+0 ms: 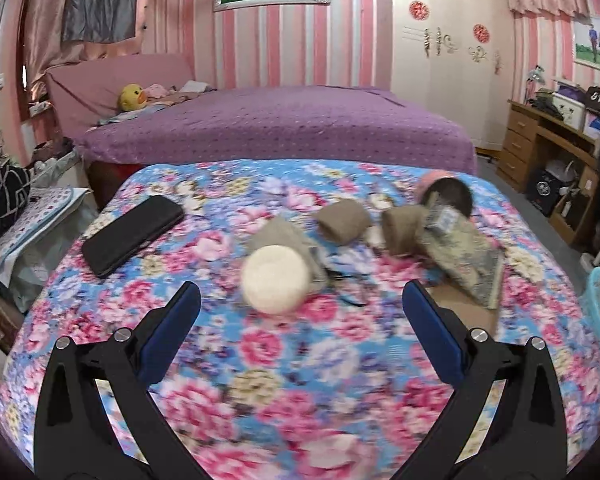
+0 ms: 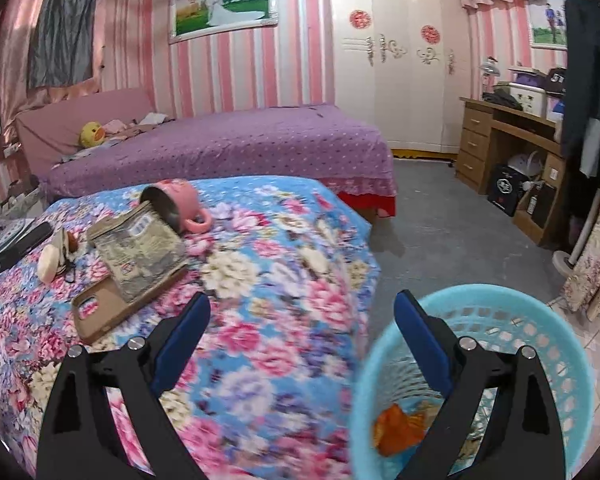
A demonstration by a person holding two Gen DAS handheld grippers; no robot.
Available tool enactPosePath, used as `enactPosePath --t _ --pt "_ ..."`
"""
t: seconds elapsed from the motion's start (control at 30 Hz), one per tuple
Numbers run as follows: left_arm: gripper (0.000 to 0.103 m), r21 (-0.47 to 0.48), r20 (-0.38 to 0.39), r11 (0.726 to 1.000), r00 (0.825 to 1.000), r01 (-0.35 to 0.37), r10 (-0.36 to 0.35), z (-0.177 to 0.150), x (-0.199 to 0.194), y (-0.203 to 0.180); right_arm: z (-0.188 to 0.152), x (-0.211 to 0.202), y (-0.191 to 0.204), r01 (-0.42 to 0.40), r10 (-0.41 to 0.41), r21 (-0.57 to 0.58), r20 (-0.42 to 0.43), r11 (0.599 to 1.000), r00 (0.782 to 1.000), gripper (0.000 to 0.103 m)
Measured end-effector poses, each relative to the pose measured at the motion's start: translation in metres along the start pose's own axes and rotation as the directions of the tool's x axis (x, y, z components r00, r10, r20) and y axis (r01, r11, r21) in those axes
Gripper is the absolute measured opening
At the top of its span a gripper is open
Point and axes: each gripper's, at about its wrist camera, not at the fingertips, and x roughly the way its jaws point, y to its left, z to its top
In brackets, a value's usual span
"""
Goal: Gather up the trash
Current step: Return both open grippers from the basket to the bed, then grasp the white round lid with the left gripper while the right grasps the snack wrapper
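In the left wrist view the left tool [image 1: 300, 304] is hanging over the flowered bedspread [image 1: 300, 380] with its blue pads spread wide and nothing between them. The trash is sitting just ahead of it, in the middle of the frame: a pale round lump [image 1: 276, 280], blurred so I cannot tell what it is made of, is lying a little left of the tool's centre line and just beyond the fingertips. Behind it, a row of crumpled brown wads [image 1: 342, 222] is stretching toward the upper right, ending at a flattened printed packet [image 1: 464, 256] whose long axis is running diagonally from the upper left down to the lower right. A tipped pink mug [image 1: 446, 194] is lying just beyond the packet, and a black phone [image 1: 134, 234] is resting at the left, well apart from the litter.

In the right wrist view the right tool [image 2: 302, 312] is also standing wide and empty, with its right finger overlapping the rim of the turquoise basket [image 2: 572, 360] in the lower right of the frame. An orange scrap [image 2: 400, 426] is already lying in the basket's bottom. From this side the packet [image 2: 140, 252] is sitting far off in the left of the frame.

By my judgement the left tool is the nearer one to the pale lump, needing only a short push forward and slightly left, while the basket is lying on the right-hand side.
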Motion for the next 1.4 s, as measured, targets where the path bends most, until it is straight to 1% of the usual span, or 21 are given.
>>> enactPosePath --t 0.07,0.17,0.27,0.47,0.6,0.7,0.77,0.83,0.97,1.0,1.07,1.13,1.17,1.4 --pt "0.098 0.007 -0.001 1.0 1.0 -0.025 0.025 -0.002 0.002 0.011 0.001 0.004 0.011 -0.001 0.001 -0.029 -0.005 1.0 1.0 0.091" --pt "0.098 -0.004 -0.013 0.999 0.999 -0.042 0.042 -0.002 0.008 0.028 0.002 0.009 0.025 -0.008 0.008 -0.06 -0.012 0.998 1.0 0.091" --pt "0.098 -0.048 -0.034 0.997 0.998 -0.061 0.06 -0.003 0.017 0.053 0.005 0.016 0.039 -0.025 0.024 -0.069 -0.024 0.997 0.999 0.091" --pt "0.098 -0.125 -0.083 0.99 0.995 -0.059 0.049 -0.003 0.038 0.081 0.016 0.029 0.065 -0.06 0.058 -0.076 -0.03 0.995 0.998 0.091" --pt "0.098 -0.143 -0.105 0.99 0.995 -0.013 -0.002 -0.001 0.048 0.077 0.023 0.044 0.081 -0.071 0.068 -0.088 -0.042 0.994 0.997 0.091" --pt "0.098 -0.102 -0.104 0.995 0.995 -0.008 -0.002 0.002 0.054 0.061 0.024 0.055 0.088 -0.086 0.082 -0.073 -0.06 0.994 0.995 0.091" --pt "0.098 -0.096 -0.107 0.995 0.994 -0.006 -0.004 0.004 0.06 0.053 0.02 0.061 0.091 -0.093 0.087 -0.068 -0.076 0.993 0.993 0.091" --pt "0.098 -0.116 -0.122 0.993 0.992 0.006 -0.02 0.005 0.07 0.047 0.017 0.066 0.093 -0.082 0.075 -0.072 -0.096 0.994 0.993 0.091" --pt "0.097 -0.159 -0.155 0.987 0.987 0.024 -0.049 0.006 0.087 0.04 0.015 0.069 0.091 -0.065 0.057 -0.067 -0.109 0.996 0.992 0.091" --pt "0.095 -0.169 -0.163 0.985 0.985 0.031 -0.058 0.006 0.091 0.039 0.015 0.069 0.09 -0.063 0.056 -0.065 -0.11 0.996 0.992 0.091" --pt "0.087 -0.184 -0.171 0.981 0.981 0.055 -0.087 0.007 0.095 0.037 0.015 0.07 0.088 -0.059 0.053 -0.055 -0.112 0.997 0.992 0.091" --pt "0.062 -0.186 -0.199 0.979 0.972 0.087 -0.124 0.006 0.101 0.035 0.015 0.072 0.086 -0.061 0.056 -0.044 -0.119 0.997 0.991 0.091" --pt "0.061 -0.189 -0.207 0.977 0.968 0.102 -0.142 0.004 0.103 0.035 0.015 0.073 0.086 -0.063 0.058 -0.041 -0.121 0.997 0.991 0.091" --pt "0.061 -0.191 -0.163 0.976 0.976 0.109 -0.141 0.005 0.088 0.037 0.014 0.073 0.093 -0.075 0.067 -0.064 -0.121 0.995 0.99 0.091"
